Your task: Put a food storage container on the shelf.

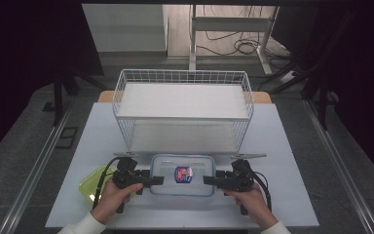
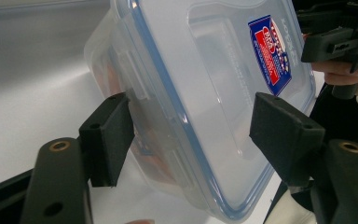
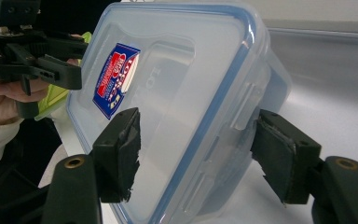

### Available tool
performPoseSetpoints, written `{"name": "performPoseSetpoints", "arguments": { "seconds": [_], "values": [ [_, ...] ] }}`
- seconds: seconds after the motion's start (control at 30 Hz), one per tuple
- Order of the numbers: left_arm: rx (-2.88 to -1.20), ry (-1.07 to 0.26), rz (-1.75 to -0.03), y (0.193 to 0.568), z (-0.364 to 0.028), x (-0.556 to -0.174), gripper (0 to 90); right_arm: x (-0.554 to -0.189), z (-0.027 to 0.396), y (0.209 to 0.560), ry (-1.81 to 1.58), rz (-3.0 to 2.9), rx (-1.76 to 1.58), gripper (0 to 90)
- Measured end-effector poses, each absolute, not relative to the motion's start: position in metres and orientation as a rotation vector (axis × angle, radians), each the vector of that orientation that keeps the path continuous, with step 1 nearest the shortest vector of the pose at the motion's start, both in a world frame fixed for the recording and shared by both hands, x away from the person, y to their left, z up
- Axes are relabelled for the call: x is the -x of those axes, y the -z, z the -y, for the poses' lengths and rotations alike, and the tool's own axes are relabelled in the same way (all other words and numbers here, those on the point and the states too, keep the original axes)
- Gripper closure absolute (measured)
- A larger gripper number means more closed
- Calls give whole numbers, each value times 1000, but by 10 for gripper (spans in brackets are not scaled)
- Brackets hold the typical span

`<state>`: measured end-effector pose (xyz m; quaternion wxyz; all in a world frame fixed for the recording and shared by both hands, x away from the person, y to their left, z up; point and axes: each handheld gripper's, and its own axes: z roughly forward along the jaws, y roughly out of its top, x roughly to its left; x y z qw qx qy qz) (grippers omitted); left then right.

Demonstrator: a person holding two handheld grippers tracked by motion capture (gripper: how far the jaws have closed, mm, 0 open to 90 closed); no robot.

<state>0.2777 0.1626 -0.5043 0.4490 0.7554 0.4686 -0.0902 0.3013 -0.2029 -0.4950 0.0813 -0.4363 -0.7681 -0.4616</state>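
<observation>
Container point(image 1: 182, 175), clear plastic with a blue-rimmed lid, sits on the white surface point(image 1: 282, 146) before the wire rack point(image 1: 182, 109), between both tools. Left tool point(image 2: 191, 135) straddles one short end, pads not yet pressing. Right tool point(image 3: 200, 149) likewise brackets the other end, still apart. It looks light, rigid and slick; the latch-flap ends seem the best hold.

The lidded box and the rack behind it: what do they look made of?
The lidded box looks like clear, glossy plastic with a blue seal line around the lid: you can see through it, and it shows soft reflections. The rack looks like thin white-coated metal wire, with an open grid wall and flat white shelves, though the coating type is unclear.
</observation>
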Motion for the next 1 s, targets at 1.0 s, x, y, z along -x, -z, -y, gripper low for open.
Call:
{"name": "performPoseSetpoints", "arguments": {
  "seconds": [1.0],
  "values": [
    [-1890, 142, -1100, 497, -166, -259, 413, -287, 212, 492, 1460, 2243, 1297, 478]
  ]
}}
